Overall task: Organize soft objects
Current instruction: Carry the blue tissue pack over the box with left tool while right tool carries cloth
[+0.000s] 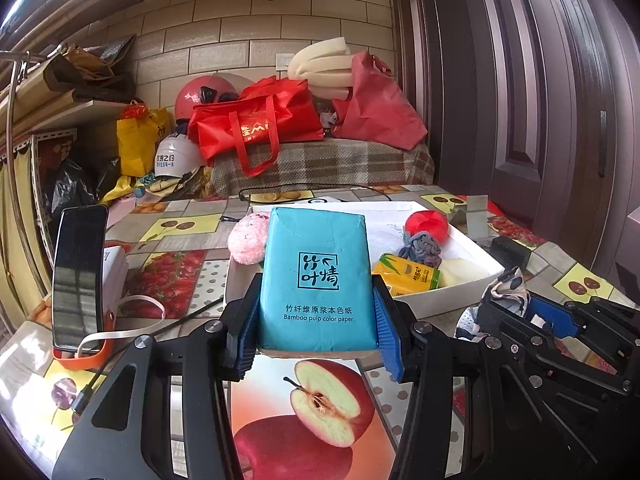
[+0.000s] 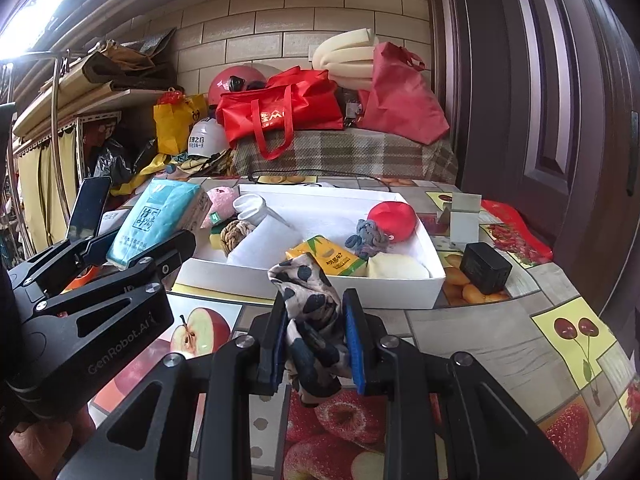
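Observation:
My left gripper (image 1: 316, 320) is shut on a teal tissue pack (image 1: 318, 280) and holds it above the table in front of the white box (image 1: 472, 248); the pack also shows in the right wrist view (image 2: 156, 220). My right gripper (image 2: 314, 336) is shut on a black-spotted cloth (image 2: 312, 312), just short of the white box (image 2: 320, 284). The box holds a red ball (image 2: 392, 220), a grey knotted toy (image 2: 368, 238), a yellow tissue pack (image 2: 328, 258), a cream sponge (image 2: 396, 268), a rope ball (image 2: 236, 234) and a white roll (image 2: 256, 216). A pink plush (image 1: 248, 240) lies at its left end.
A phone (image 1: 78, 276) stands on an orange holder at the left. A black block (image 2: 484, 268) and a grey stand (image 2: 464, 216) sit right of the box. Behind the table are red bags (image 2: 280, 116), helmets and a dark door at the right.

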A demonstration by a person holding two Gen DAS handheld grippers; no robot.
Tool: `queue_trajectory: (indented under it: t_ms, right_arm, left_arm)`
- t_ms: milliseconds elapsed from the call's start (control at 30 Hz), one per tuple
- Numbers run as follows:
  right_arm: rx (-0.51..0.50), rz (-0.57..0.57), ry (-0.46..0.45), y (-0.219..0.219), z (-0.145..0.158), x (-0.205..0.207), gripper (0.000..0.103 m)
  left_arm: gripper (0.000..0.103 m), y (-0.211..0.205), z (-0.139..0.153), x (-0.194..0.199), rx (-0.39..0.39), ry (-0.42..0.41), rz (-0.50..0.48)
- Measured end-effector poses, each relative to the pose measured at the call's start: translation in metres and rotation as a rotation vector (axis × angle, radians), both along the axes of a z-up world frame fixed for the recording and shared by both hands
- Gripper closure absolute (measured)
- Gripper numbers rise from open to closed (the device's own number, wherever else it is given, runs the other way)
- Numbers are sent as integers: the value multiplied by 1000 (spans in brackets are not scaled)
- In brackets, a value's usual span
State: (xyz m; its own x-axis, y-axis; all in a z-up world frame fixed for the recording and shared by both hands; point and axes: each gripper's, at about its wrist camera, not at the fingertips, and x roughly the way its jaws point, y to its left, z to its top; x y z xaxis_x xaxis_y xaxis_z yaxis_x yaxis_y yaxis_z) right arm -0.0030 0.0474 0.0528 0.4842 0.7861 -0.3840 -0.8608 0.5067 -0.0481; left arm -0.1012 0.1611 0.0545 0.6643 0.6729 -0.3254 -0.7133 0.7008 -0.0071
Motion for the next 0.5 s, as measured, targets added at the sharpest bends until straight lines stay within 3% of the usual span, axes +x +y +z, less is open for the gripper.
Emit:
queue_trajectory:
  t_ms: [500]
  right_arm:
    - [12, -22, 15, 30, 2, 17, 77]
  left_arm:
    - [53, 20, 1, 12, 0, -12, 26]
